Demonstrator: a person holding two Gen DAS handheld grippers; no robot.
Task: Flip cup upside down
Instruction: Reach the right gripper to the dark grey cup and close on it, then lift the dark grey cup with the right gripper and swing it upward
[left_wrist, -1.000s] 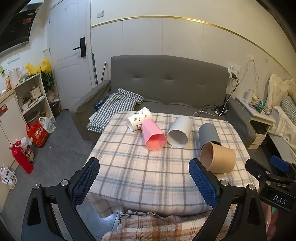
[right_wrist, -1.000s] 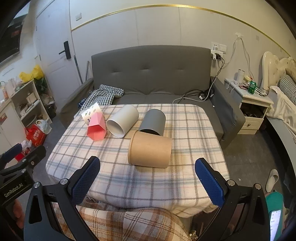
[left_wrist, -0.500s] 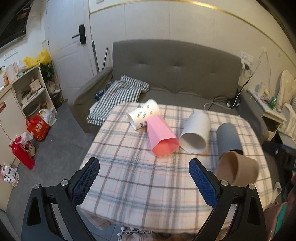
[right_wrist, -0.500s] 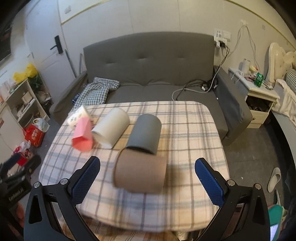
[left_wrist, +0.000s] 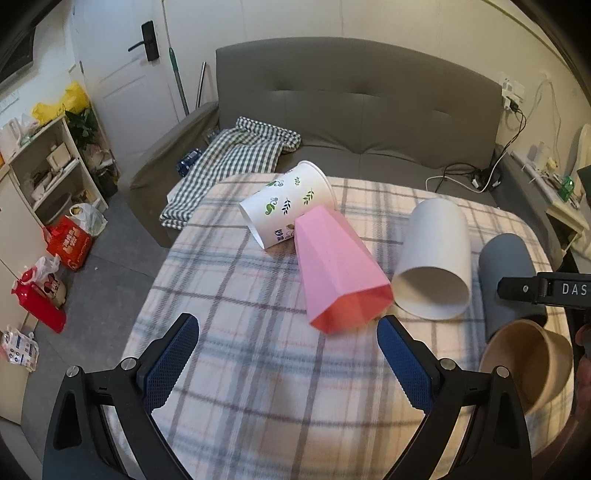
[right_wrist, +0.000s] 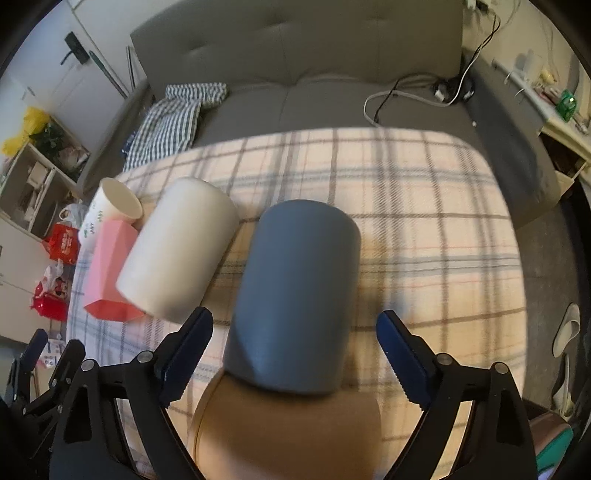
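Note:
Several cups lie on their sides on the plaid table (left_wrist: 236, 332): a white printed cup (left_wrist: 286, 206), a pink faceted cup (left_wrist: 338, 275), a plain white cup (left_wrist: 434, 258), a grey cup (right_wrist: 295, 295) and a brown paper cup (right_wrist: 288, 439). My right gripper (right_wrist: 293, 354) is open, its jaws standing either side of the near end of the grey cup, with the brown cup just below between the arms. My left gripper (left_wrist: 286, 360) is open and empty above the tablecloth, short of the pink cup's mouth.
A grey sofa (left_wrist: 354, 110) with a checked cloth (left_wrist: 236, 158) stands behind the table. Shelves (left_wrist: 44, 166) and bags (left_wrist: 68, 242) are on the floor at left. A nightstand (right_wrist: 561, 122) and cables (right_wrist: 406, 96) are at right.
Both grippers have moved forward and down toward the table. The right gripper has closed in over the brown and grey cups; the left has neared the pink cup. Both stay open.

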